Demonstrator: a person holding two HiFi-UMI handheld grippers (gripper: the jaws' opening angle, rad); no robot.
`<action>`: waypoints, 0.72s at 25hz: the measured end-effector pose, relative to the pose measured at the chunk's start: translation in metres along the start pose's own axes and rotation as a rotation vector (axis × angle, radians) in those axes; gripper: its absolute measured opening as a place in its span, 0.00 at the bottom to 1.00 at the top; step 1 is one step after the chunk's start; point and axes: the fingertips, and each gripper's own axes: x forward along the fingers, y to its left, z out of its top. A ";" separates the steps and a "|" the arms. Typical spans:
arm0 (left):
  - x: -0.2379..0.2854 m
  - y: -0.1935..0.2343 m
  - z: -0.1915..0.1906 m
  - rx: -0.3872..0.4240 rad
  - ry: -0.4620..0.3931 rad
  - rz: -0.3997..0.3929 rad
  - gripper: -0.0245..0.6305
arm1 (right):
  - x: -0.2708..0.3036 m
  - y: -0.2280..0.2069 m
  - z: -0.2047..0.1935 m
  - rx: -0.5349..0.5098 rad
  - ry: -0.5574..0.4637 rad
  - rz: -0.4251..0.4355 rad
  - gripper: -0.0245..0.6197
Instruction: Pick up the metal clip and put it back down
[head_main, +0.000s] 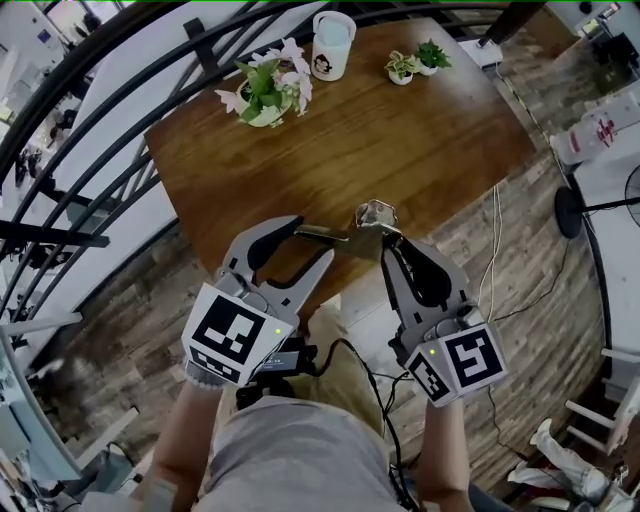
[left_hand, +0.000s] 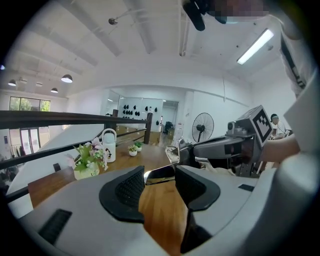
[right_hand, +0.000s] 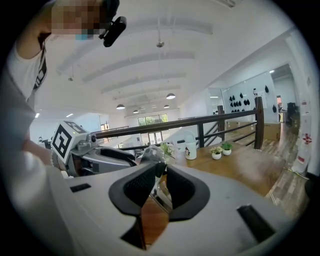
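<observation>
Over the near edge of the surface (head_main: 400, 140), the clip (head_main: 352, 238) hangs between the two hand-held grippers; I cannot tell whether it touches the wood. The right hand-held gripper (head_main: 393, 243) is clamped on the end by the shiny head. The left hand-held gripper (head_main: 314, 242) has its jaws wider apart and seems to pinch the flat handle across its width.

That is the worry: slick metal held only at the tips, this close to the edge. If one side lets go first, or the two pull unevenly, the clip may twist, slip and drop to the floor (head_main: 520, 270).

I count one clip, two hand-held grippers, one flowerpot (head_main: 268, 90), two small plants (head_main: 401, 67) and one jug (head_main: 332, 45).
</observation>
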 end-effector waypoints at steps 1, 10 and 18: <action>0.004 0.000 -0.002 -0.002 0.005 0.001 0.34 | 0.002 -0.003 -0.003 0.004 0.007 0.004 0.15; 0.029 0.007 -0.031 -0.014 0.082 0.026 0.34 | 0.021 -0.023 -0.031 0.022 0.075 0.044 0.15; 0.050 0.013 -0.069 -0.041 0.166 0.046 0.34 | 0.043 -0.039 -0.066 0.033 0.150 0.095 0.15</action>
